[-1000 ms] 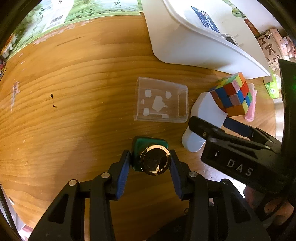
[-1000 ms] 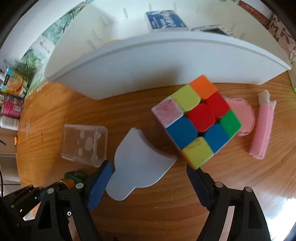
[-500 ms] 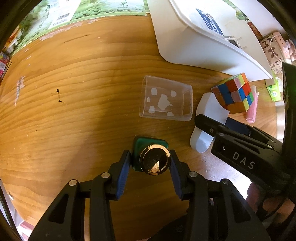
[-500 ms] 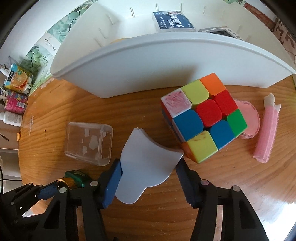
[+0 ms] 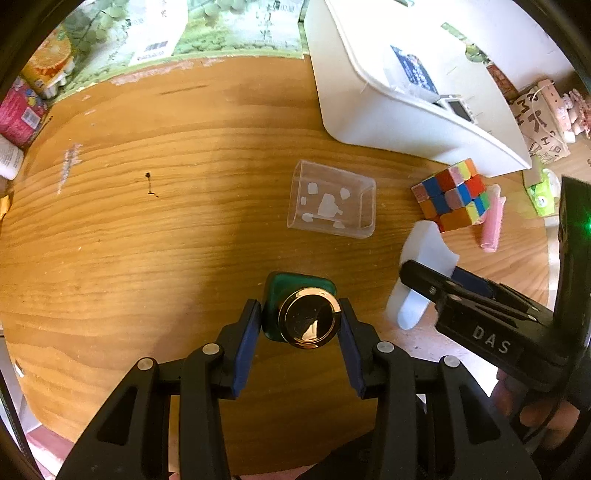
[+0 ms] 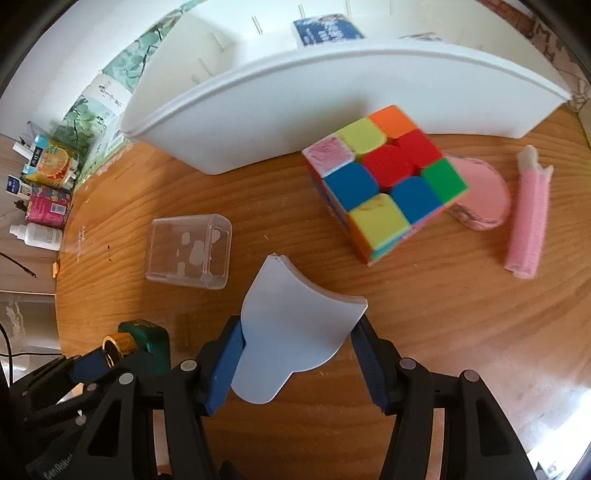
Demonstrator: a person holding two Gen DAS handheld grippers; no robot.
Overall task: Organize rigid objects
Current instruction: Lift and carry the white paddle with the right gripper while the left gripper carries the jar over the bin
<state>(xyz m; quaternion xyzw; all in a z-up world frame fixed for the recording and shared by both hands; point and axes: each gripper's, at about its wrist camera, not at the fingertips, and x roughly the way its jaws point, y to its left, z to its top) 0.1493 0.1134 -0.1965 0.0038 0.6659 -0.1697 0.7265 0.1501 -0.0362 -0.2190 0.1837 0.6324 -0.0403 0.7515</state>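
My left gripper [image 5: 301, 325] is shut on a green bottle with a gold cap [image 5: 308, 323], held over the wooden table [image 5: 147, 258]; the bottle also shows in the right wrist view [image 6: 142, 341]. My right gripper [image 6: 297, 343] is shut on a white curved plastic piece [image 6: 291, 328], seen too in the left wrist view [image 5: 421, 269]. A colourful puzzle cube [image 6: 384, 181] stands beyond it, in front of the white bin [image 6: 332, 96]. A clear plastic box [image 6: 188, 251] lies on its side to the left.
A pink round piece [image 6: 480, 195] and a pink roller [image 6: 528, 221] lie right of the cube. Drink cartons [image 6: 48, 166] and a small white bottle [image 6: 37, 234] stand at the table's far left edge. The bin holds a blue packet [image 6: 325, 31].
My right gripper has closed from wide open onto the white curved piece. Both grippers have risen and drawn back from the table; the left keeps its hold on the green bottle.
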